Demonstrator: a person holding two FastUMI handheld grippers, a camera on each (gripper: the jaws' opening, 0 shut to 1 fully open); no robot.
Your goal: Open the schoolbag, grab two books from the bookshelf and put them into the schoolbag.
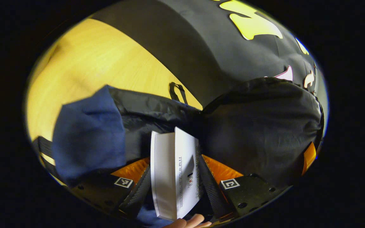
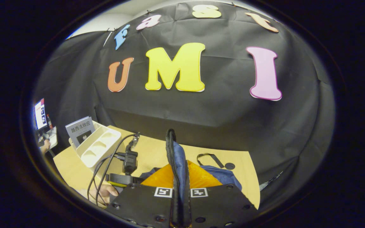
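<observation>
Where the bag gaped: the left gripper point(image 1: 176, 186) held a white book point(image 1: 174, 174) upright between its jaws, both fingers pressed to it.
Schoolbag: the blue-and-black schoolbag point(image 1: 258, 126) lay just ahead of those jaws on the wooden desk point(image 1: 87, 66).
Right gripper: the right gripper point(image 2: 179, 177) had its jaws narrowed on the bag's blue edge point(image 2: 178, 158).
Bookshelf: a cream bookshelf point(image 2: 98, 145) stood well left of those jaws, one grey book point(image 2: 80, 129) in it.

Pale wooden table point(image 1: 84, 60) under everything; black cables point(image 2: 106, 167) trail across it at left edge.
</observation>
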